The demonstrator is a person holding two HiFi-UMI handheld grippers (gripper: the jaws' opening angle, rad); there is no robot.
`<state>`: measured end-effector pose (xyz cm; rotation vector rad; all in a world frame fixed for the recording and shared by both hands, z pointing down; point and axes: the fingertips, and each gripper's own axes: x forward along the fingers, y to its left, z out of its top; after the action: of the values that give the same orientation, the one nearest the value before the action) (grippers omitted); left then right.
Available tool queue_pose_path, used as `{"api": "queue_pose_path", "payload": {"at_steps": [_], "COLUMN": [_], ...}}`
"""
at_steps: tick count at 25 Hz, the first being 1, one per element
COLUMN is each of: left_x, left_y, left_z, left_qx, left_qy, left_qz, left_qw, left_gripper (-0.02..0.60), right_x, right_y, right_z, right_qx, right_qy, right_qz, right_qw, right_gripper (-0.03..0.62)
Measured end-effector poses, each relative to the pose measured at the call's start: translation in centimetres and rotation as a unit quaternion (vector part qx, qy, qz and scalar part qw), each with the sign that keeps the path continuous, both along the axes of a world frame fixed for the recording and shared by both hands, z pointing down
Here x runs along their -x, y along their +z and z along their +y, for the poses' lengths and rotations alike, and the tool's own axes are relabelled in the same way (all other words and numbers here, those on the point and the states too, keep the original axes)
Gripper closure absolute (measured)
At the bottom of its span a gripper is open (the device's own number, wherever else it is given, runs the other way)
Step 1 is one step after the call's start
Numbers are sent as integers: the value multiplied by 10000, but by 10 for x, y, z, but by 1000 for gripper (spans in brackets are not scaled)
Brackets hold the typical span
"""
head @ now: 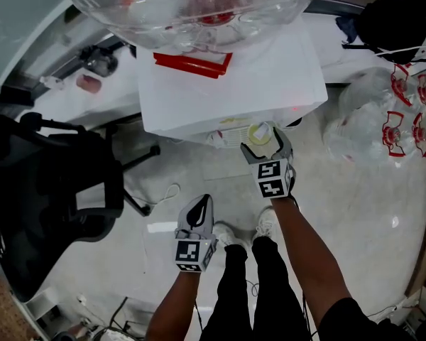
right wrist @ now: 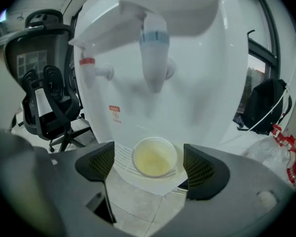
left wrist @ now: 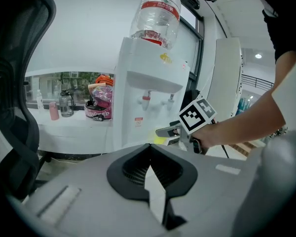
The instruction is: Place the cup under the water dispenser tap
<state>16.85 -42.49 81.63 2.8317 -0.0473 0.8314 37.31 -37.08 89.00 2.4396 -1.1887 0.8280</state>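
Right gripper view shows the right gripper point(right wrist: 150, 166) with its jaws spread wide, touching nothing. The cup point(right wrist: 154, 157) stands upright between them on the drip tray point(right wrist: 124, 158) of the water dispenser point(right wrist: 212, 93), directly below its blue tap point(right wrist: 154, 58). The left gripper point(left wrist: 149, 154), farther from the dispenser, has its jaws pressed together, empty.

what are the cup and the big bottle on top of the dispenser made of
Cup: likely thin paper or plastic, can't tell which; matte, pale yellowish inside, with a thin rolled rim.
Bottle: clear glossy plastic, judging by see-through ribbed walls and highlights, with a red label band.
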Motion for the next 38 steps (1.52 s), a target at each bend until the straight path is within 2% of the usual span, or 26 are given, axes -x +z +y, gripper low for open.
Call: {"api": "queue_pose_path", "payload": {"at_steps": [3, 7, 10, 13, 16, 18, 22, 27, 30, 34, 38], "left_x": [-2, -18, -29, -32, -28, -19, 6, 21, 23, 12, 10], "left_y": [-15, -49, -82, -118, -156, -178, -208, -249, -261, -286, -303], "left_z": [7, 9, 9, 10, 16, 20, 35, 45, 44, 53, 49], "left_qx": [27, -71, -133, -197, -197, -140, 47, 240, 157, 79, -55], "left_qy": [78, 218, 248, 298, 294, 233, 253, 428, 539, 592, 642], "left_qz": [113, 386, 586, 743, 970, 1093, 1009, 1295, 1389, 1702, 1905], "left_qw": [9999, 9990, 9979, 9966, 9947, 9936, 9946, 9904, 9887, 9836, 9796], "left_gripper": [565, 565, 565, 565, 565, 565, 565, 565, 565, 565, 565], "right_x": [18, 46, 67, 88, 103, 114, 138, 153, 151, 142, 142], "right_y": [-30, -83, -126, -175, -216, -242, -287, -336, -356, -380, -391], "right_z": [12, 27, 42, 55, 77, 88, 98, 98, 96, 106, 102], "right_qx": [-73, -250, -470, -839, -833, -917, -1040, -1017, -1042, -1072, -1161], "right_qy": [-107, -270, -282, -105, -53, -1, -73, -291, -359, -294, -278], "right_qz": [128, 397, 467, 404, 597, 634, 692, 958, 1186, 1430, 1474], "right_qw": [9998, 9985, 9974, 9956, 9947, 9938, 9921, 9898, 9868, 9835, 9818], "right_gripper": [164, 235, 316, 433, 548, 591, 592, 592, 592, 592, 592]}}
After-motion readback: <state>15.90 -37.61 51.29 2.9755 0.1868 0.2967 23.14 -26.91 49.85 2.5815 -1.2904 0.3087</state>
